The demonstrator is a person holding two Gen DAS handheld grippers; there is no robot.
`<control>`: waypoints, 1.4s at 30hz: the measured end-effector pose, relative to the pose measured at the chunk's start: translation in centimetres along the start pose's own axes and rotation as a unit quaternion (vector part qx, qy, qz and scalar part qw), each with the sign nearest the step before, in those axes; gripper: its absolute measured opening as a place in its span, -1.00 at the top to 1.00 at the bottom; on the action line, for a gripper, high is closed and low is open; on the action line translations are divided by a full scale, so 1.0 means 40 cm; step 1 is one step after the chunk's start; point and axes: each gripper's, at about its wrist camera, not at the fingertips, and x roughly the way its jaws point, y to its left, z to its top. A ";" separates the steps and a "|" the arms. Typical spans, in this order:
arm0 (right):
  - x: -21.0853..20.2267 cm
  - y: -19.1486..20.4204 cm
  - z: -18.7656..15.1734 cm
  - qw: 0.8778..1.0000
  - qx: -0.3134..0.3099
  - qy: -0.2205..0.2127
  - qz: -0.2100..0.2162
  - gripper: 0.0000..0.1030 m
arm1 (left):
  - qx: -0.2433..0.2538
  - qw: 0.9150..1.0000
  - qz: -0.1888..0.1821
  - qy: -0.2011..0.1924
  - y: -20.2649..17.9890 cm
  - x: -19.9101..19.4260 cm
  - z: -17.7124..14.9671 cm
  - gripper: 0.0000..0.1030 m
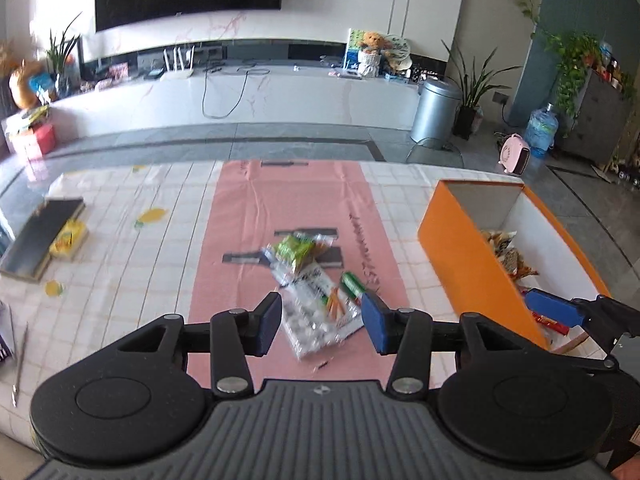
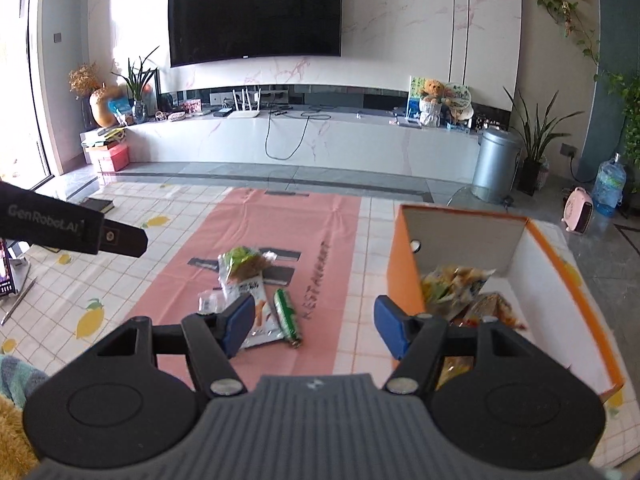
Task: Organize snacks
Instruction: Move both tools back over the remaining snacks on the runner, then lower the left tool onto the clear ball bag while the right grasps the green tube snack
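My left wrist camera sits just behind the left gripper and looks forward and down along its open blue pads, close above the long pink paper mat. The loose pile of plastic snack packets lies straight ahead of the pads, the orange cardboard box with white inside walls off to their right. My right wrist camera rides behind the right gripper, facing the same way but flatter. Here the packets fall left of centre and the box just beyond the right pad. Both views share mat, packets, box and the far black wall screen.
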 end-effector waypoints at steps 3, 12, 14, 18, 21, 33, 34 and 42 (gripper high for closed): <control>0.029 0.028 -0.038 1.000 0.008 0.011 0.008 -0.24 | -0.016 1.000 0.003 0.005 0.038 0.022 -0.044 -0.06; 0.129 0.067 -0.094 0.999 0.007 0.031 0.026 -0.22 | -0.102 0.994 -0.023 0.019 0.082 0.102 -0.105 -0.06; 0.153 0.072 -0.098 0.999 0.002 0.037 0.026 -0.15 | -0.110 0.993 -0.024 0.022 0.081 0.122 -0.111 -0.06; 0.196 0.077 -0.092 0.999 -0.018 0.042 0.030 0.00 | -0.125 0.991 -0.020 0.032 0.080 0.167 -0.097 -0.06; 0.233 0.071 -0.077 0.998 -0.025 0.046 0.031 0.02 | -0.148 0.987 -0.022 0.050 0.076 0.208 -0.080 -0.16; 0.406 0.019 -0.069 0.997 -0.035 0.065 0.035 0.37 | -0.152 0.986 0.021 0.072 0.056 0.342 -0.066 -0.31; 0.416 0.017 -0.067 0.997 -0.033 0.064 0.037 0.37 | -0.149 0.986 0.021 0.072 0.051 0.348 -0.062 -0.31; 0.485 0.002 -0.068 0.995 -0.019 0.069 0.071 0.45 | -0.138 0.987 0.029 0.075 0.038 0.392 -0.055 -0.45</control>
